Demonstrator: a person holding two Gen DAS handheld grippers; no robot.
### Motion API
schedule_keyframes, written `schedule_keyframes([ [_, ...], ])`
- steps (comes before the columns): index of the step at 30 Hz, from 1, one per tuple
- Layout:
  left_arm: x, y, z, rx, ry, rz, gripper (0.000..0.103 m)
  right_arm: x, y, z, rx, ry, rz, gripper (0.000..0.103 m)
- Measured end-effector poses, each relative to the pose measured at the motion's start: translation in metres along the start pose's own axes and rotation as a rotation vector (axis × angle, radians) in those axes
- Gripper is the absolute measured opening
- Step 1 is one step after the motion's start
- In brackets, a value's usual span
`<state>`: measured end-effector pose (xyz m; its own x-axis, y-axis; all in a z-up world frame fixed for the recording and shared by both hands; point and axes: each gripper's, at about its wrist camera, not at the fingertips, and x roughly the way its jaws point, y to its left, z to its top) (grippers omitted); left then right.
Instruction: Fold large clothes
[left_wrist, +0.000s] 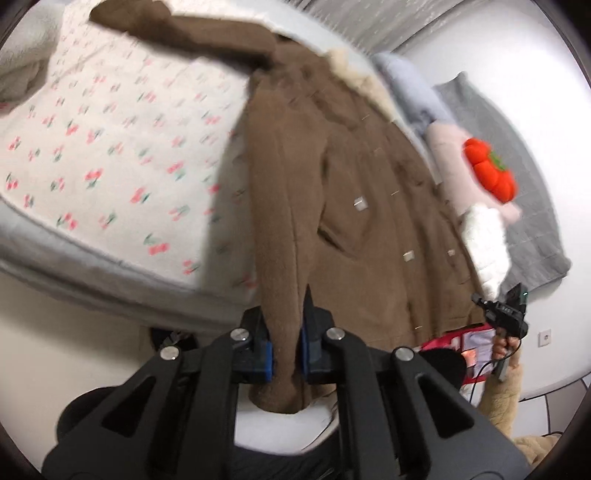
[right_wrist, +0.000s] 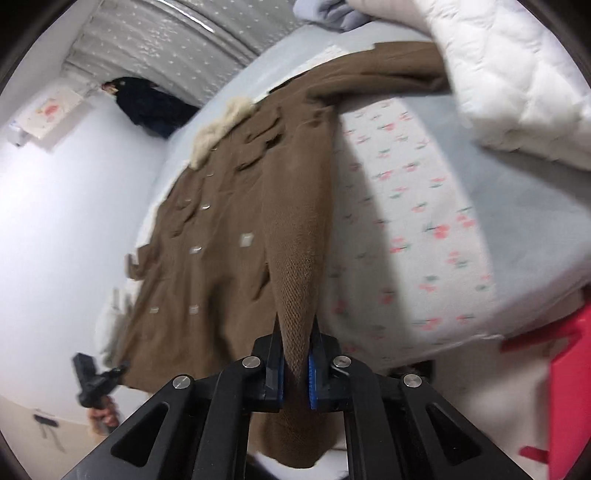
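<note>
The brown coat (left_wrist: 362, 177) lies spread face up on the bed (left_wrist: 44, 236), buttons showing, its pale fur collar (left_wrist: 364, 79) at the far end and its hem hanging toward the near edge of the bed. One sleeve stretches away from the coat across the cherry-print blanket (left_wrist: 110, 147).

The left tongs (left_wrist: 286, 350) are clamped on a fold of the coat's thick fabric at the near edge of the bed. The right tongs (right_wrist: 295, 363) are likewise clamped on a bunched strip of the same coat, which rises from between their blue pads (right_wrist: 313, 373). Each view shows the other hand's tool at the coat's far corner.

Risks from here, as I judge them:
- The fabric is thick and heavy. Each grip holds only a narrow bunch, so a quick lift could pull the cloth out of the pads.
- If the two hands rise unevenly, the fold will go skew and the coat will slide off the bed by its own weight.
- The outstretched sleeve may drag or snag on the blanket and bunch under the fold.
- The white quilted bedding (right_wrist: 517, 66) beside the coat could get caught in it.
</note>
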<state>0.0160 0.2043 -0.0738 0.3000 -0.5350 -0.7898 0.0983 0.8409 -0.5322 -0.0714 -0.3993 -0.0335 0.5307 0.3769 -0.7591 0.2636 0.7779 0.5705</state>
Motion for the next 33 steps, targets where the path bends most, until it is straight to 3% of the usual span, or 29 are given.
schedule_keyframes([
  [4,0.059,0.014,-0.003,0.022,0.133,0.185,0.013,0.044,-0.013,-0.005,-0.054,0.136,-0.264,0.008],
  [6,0.068,0.009,-0.001,0.043,0.138,0.227,0.013,0.067,-0.011,-0.005,-0.107,0.171,-0.373,0.008],
  [8,0.067,-0.004,0.0,0.09,0.14,0.268,0.016,0.07,-0.004,-0.002,-0.141,0.184,-0.425,0.009],
  [10,0.06,-0.017,0.004,0.134,0.119,0.349,0.025,0.063,0.007,-0.001,-0.196,0.193,-0.478,0.013],
  [11,0.052,-0.025,0.006,0.153,0.076,0.429,0.027,0.06,0.013,0.001,-0.219,0.189,-0.506,0.018],
  [13,0.04,-0.043,0.015,0.18,-0.009,0.527,0.043,0.044,0.028,0.006,-0.239,0.131,-0.544,0.025],
  [14,0.036,-0.054,0.021,0.195,-0.055,0.542,0.056,0.035,0.038,0.01,-0.252,0.086,-0.528,0.033],
  [15,0.034,-0.067,0.024,0.218,-0.097,0.53,0.063,0.029,0.049,0.009,-0.263,0.054,-0.5,0.04],
  [16,0.033,-0.08,0.028,0.251,-0.125,0.498,0.064,0.026,0.06,0.012,-0.274,0.028,-0.467,0.052],
  [17,0.037,-0.095,0.031,0.284,-0.134,0.458,0.067,0.026,0.076,0.016,-0.299,0.0,-0.416,0.058],
  [21,0.081,-0.147,0.034,0.407,-0.097,0.316,0.075,0.061,0.131,0.019,-0.396,0.046,-0.244,0.06],
  [24,0.112,-0.164,0.029,0.493,-0.039,0.256,0.075,0.1,0.162,0.014,-0.473,0.11,-0.195,0.06],
  [26,0.133,-0.164,0.024,0.518,0.016,0.262,0.075,0.12,0.167,0.006,-0.51,0.153,-0.188,0.06],
  [28,0.156,-0.158,0.019,0.517,0.091,0.323,0.075,0.142,0.165,-0.007,-0.509,0.231,-0.197,0.06],
  [30,0.15,-0.153,0.006,0.581,0.096,0.314,0.076,0.153,0.154,-0.024,-0.533,0.293,-0.27,0.06],
  [32,0.144,-0.149,0.0,0.601,0.156,0.333,0.077,0.147,0.155,-0.041,-0.617,0.317,-0.324,0.06],
  [33,0.139,-0.147,0.001,0.595,0.179,0.337,0.077,0.145,0.151,-0.047,-0.609,0.375,-0.365,0.06],
])
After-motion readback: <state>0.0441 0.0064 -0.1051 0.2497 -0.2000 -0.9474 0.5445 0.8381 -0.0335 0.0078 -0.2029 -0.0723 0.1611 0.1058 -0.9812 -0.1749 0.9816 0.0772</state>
